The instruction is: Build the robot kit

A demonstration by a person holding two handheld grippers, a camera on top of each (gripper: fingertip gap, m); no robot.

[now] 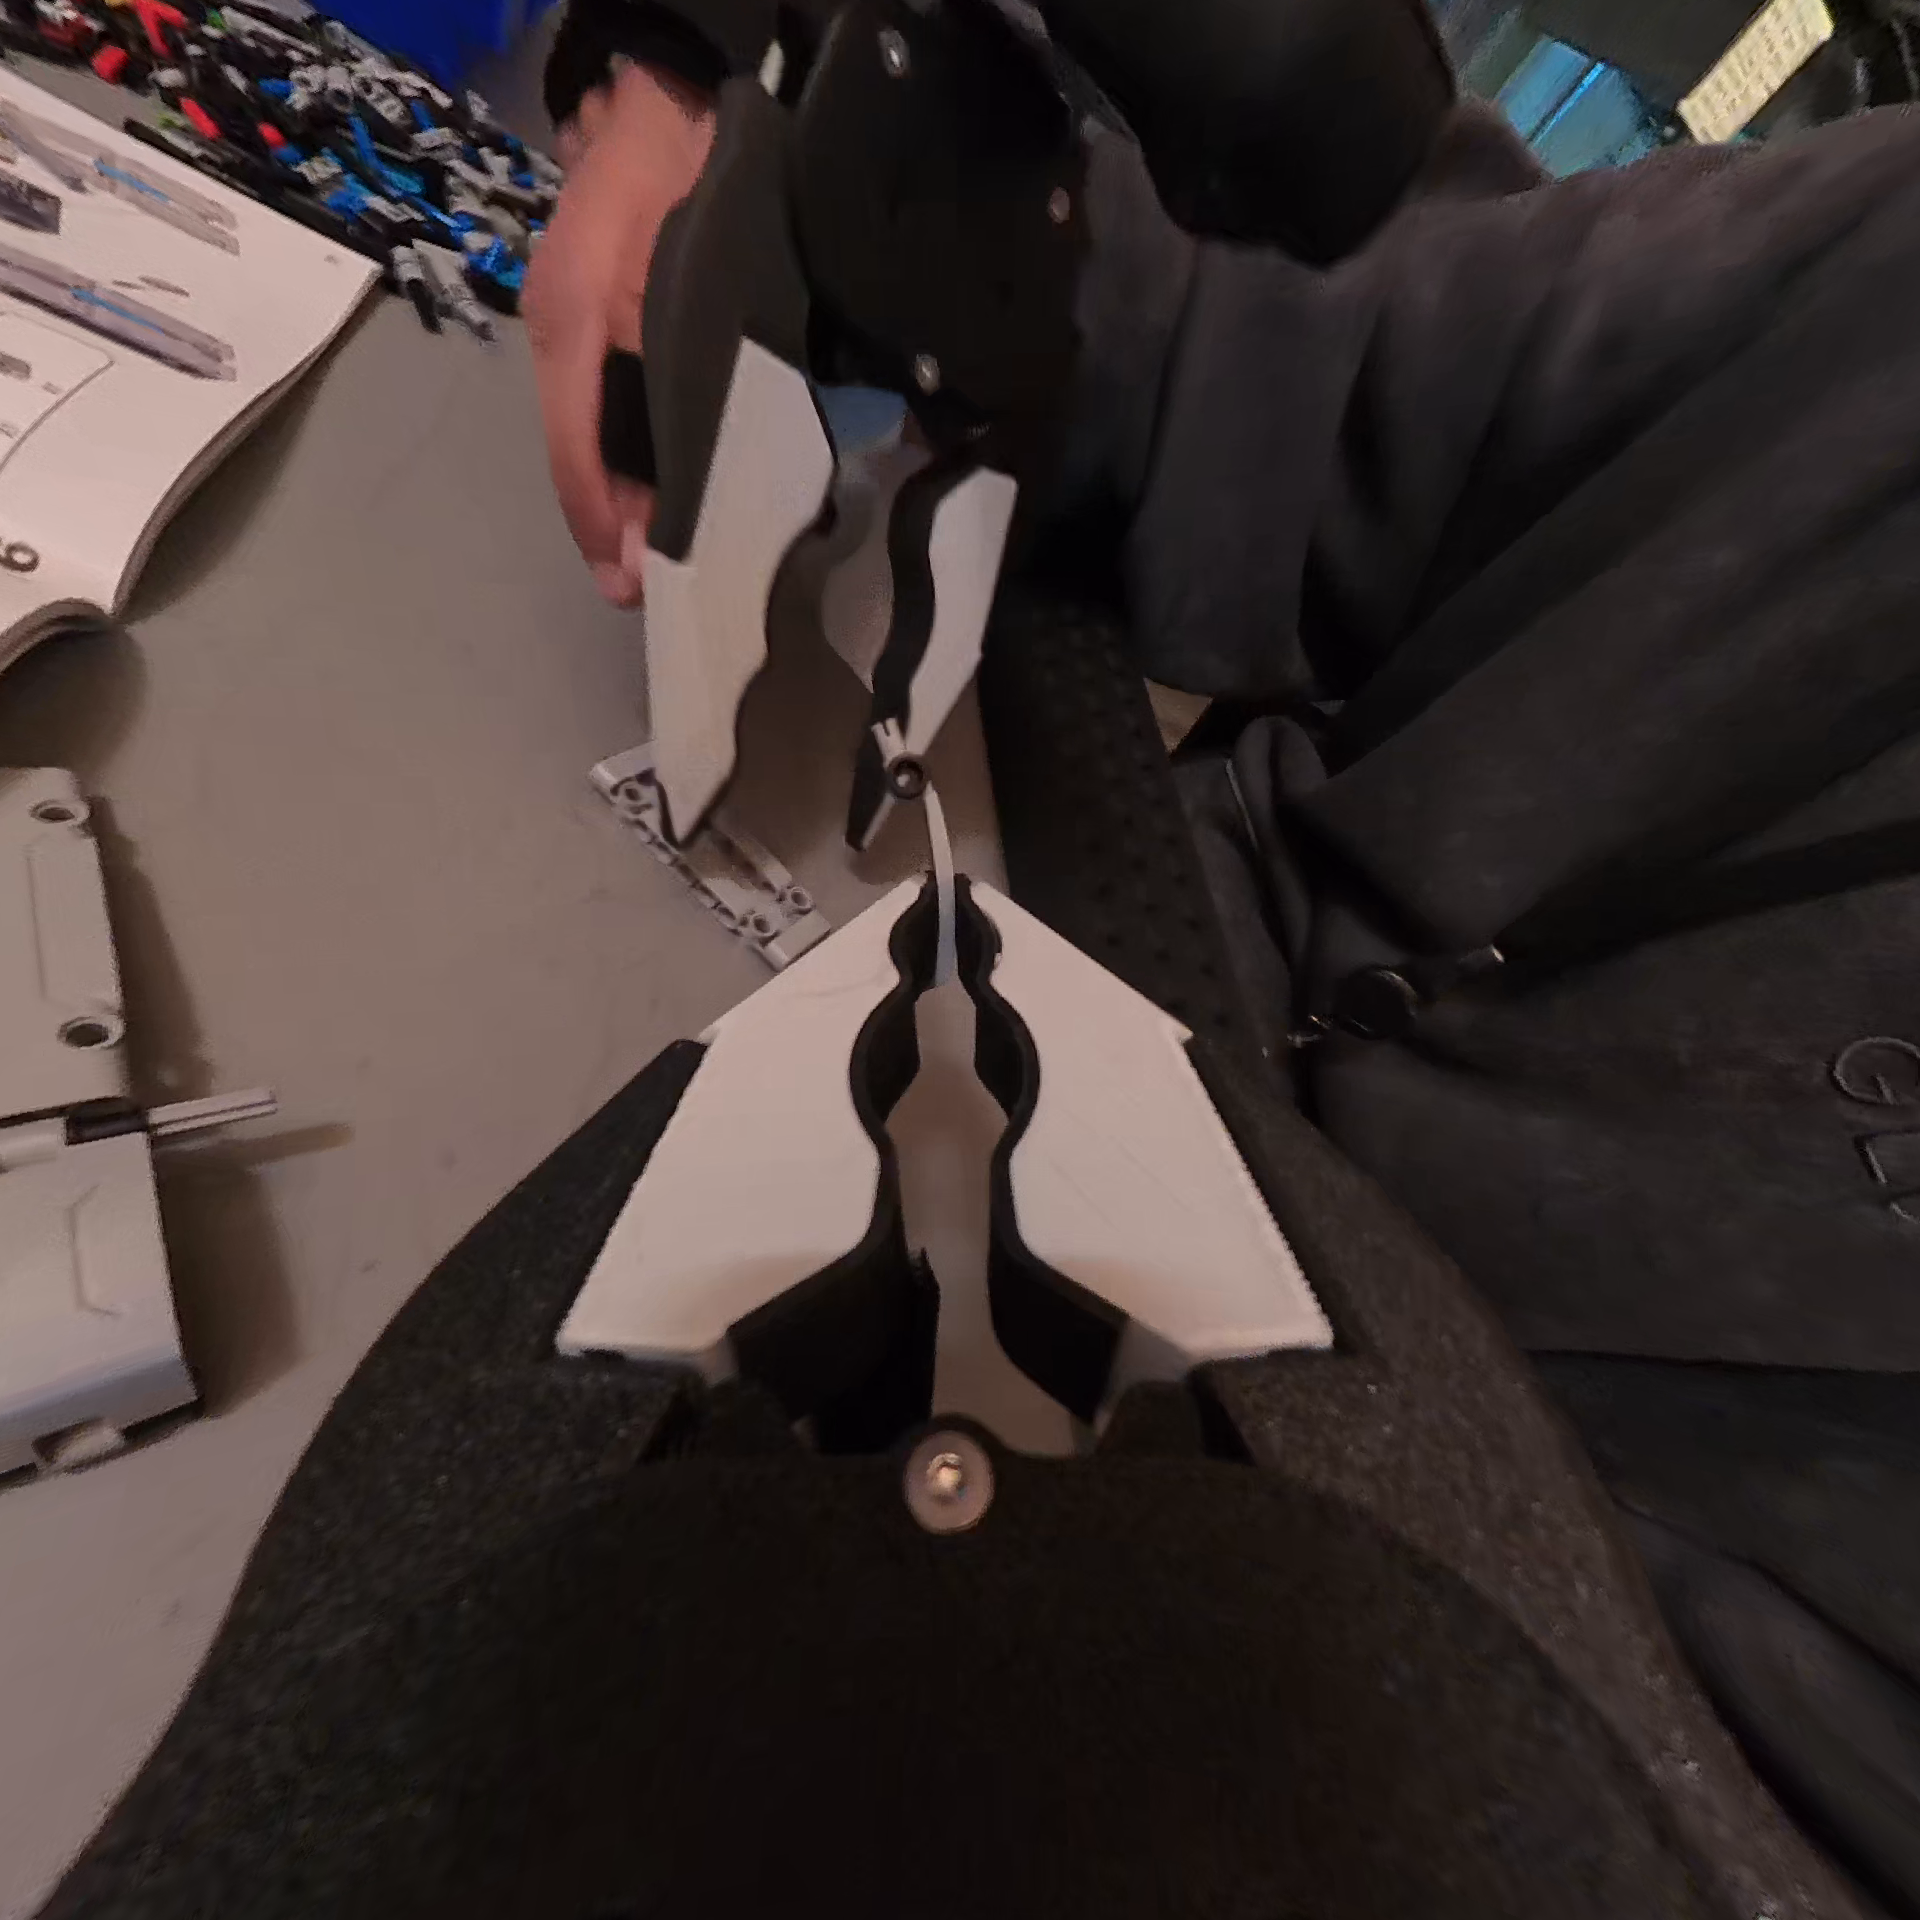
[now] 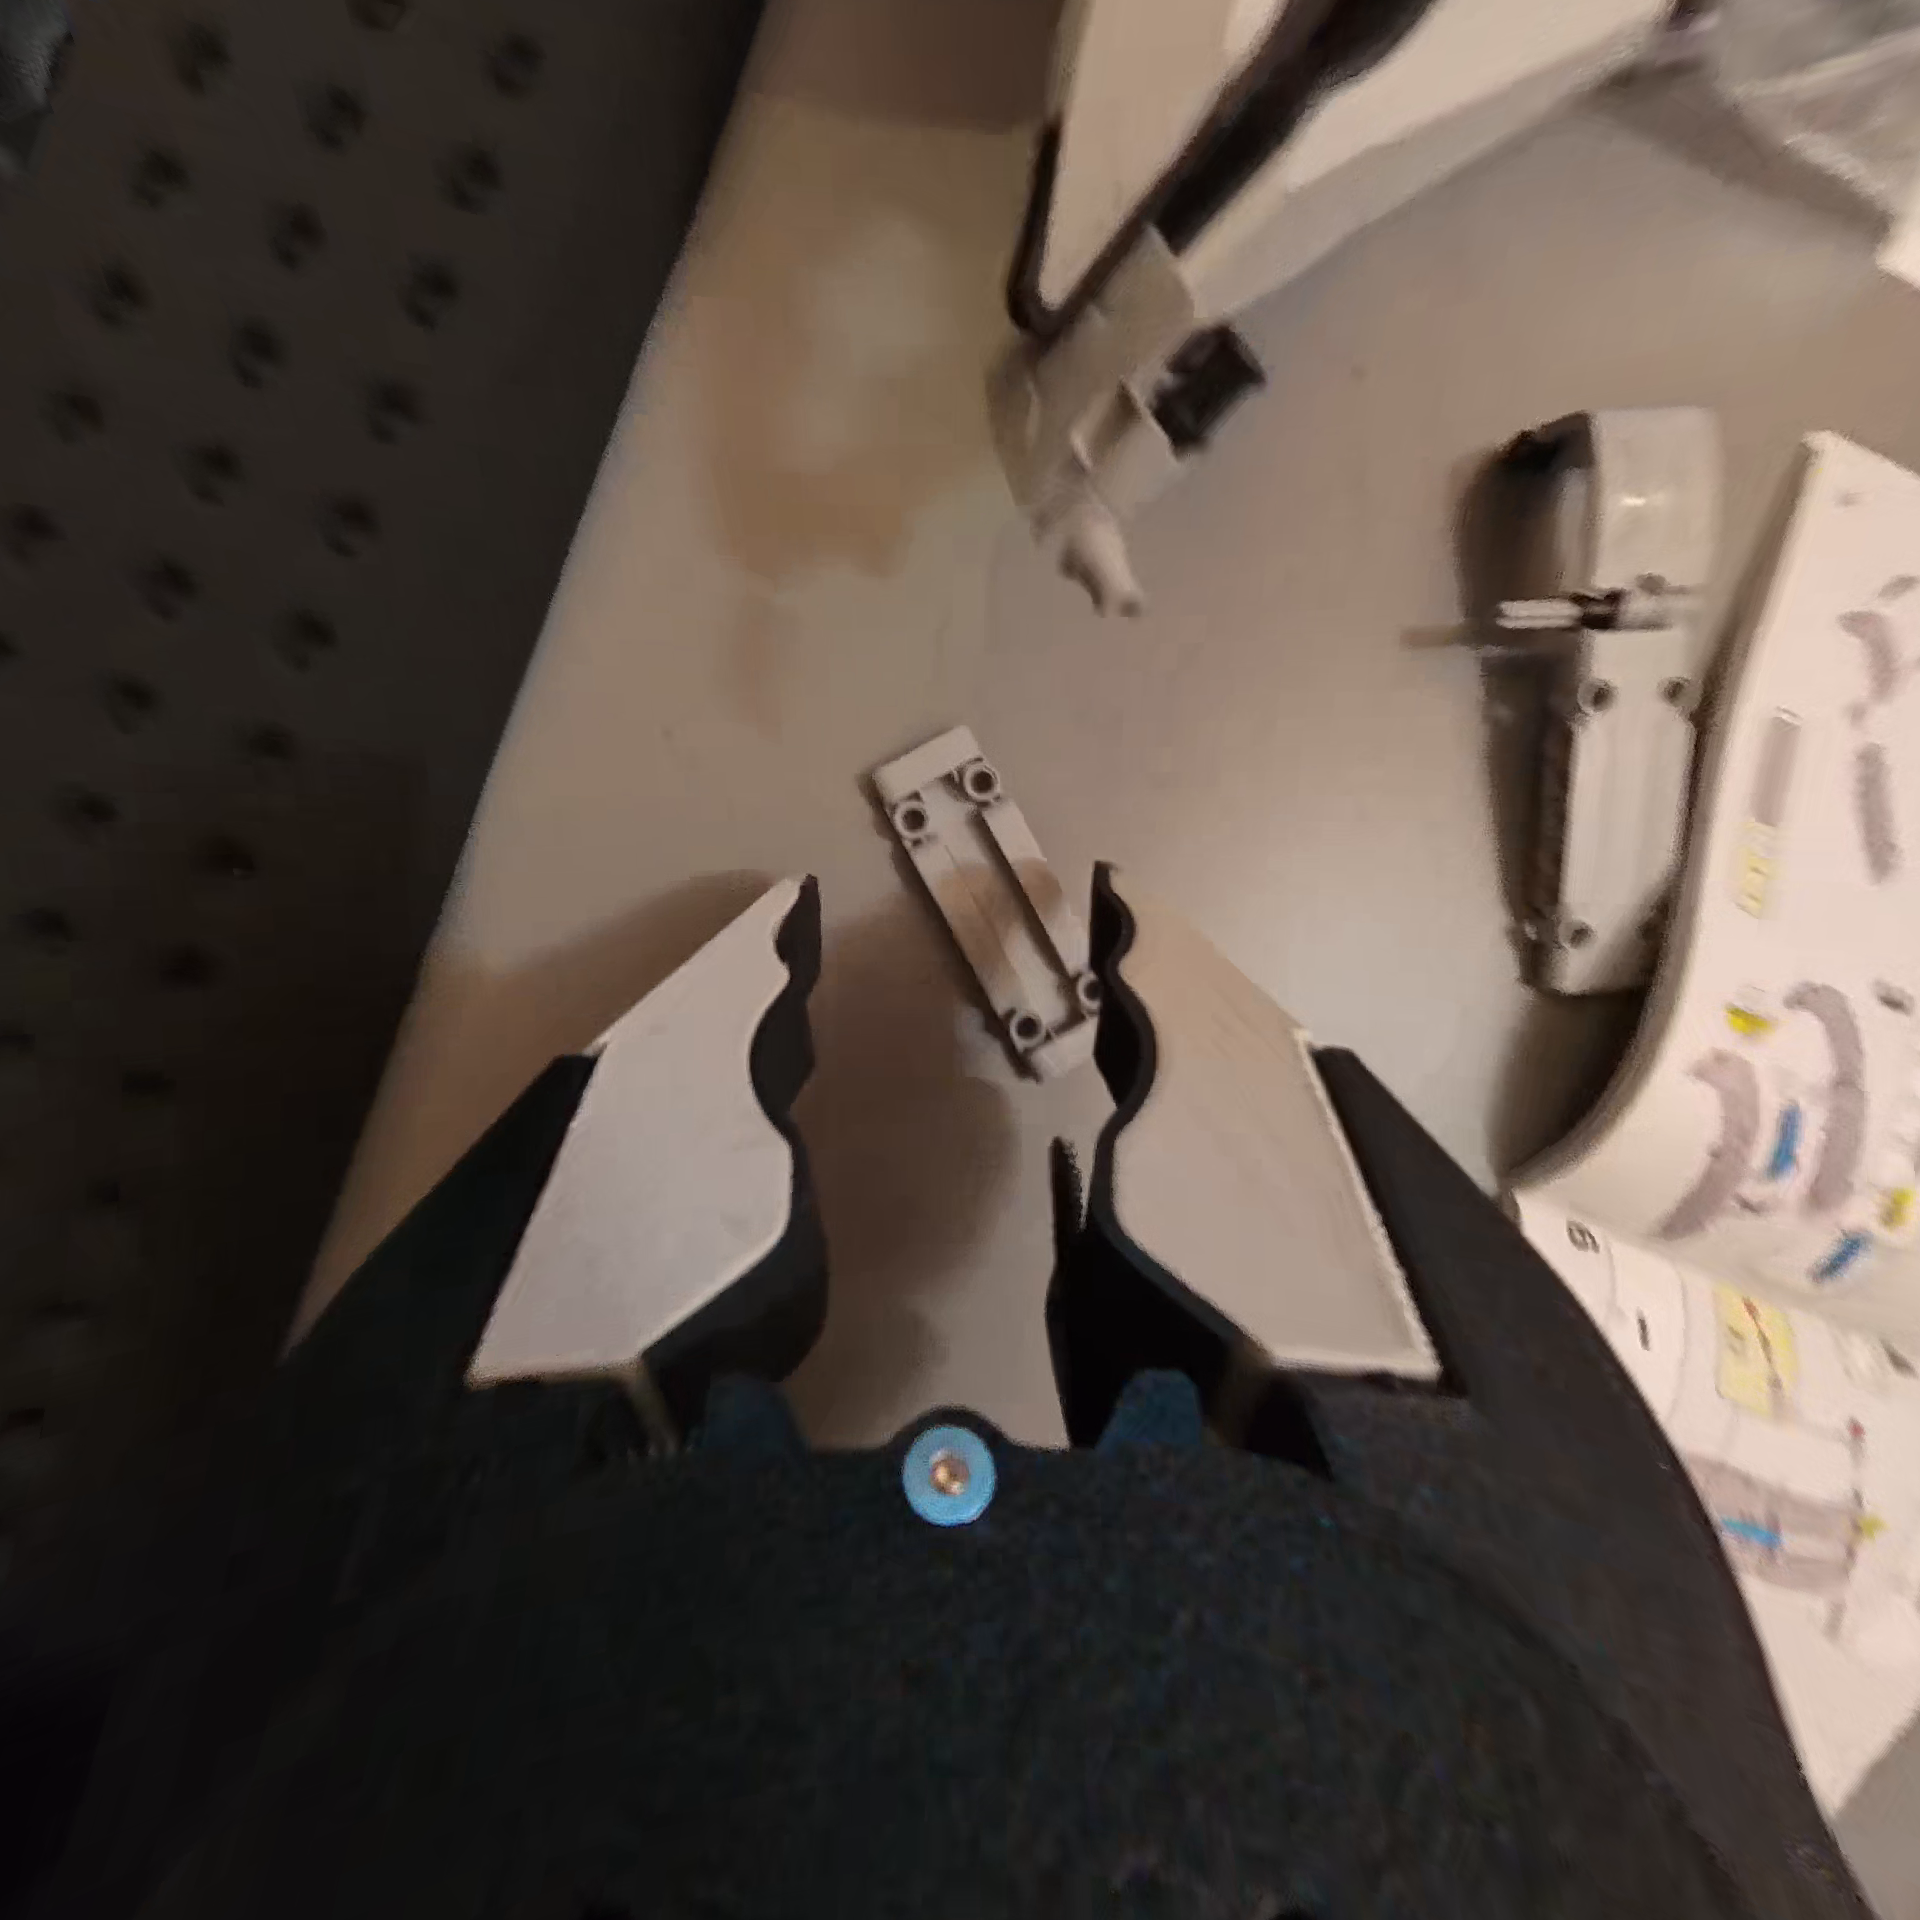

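Left wrist view, L to R: open booklet (image 1: 156,343) lying at the table's (image 1: 416,727) left edge w/ a heap of small bricks (image 1: 343,145) behind it; grey panel assembly (image 1: 73,1143) w/ an axle sticking out below it. Flat grey frame piece (image 1: 717,873) is lying mid-table. Left gripper (image 1: 943,894) is pinching a thin white strip (image 1: 942,862), jaws pressed together on it; the strip's far end carries a small black pin. Right gripper (image 1: 769,821) is hanging over the frame, jaws spread.

Right wrist view: right gripper (image 2: 951,888) is sitting spread, w/ the frame (image 2: 977,904) between its fingers, long, rectangular, a hole at each corner. Panel (image 2: 1600,707) and booklet (image 2: 1818,935) are lying to the right.
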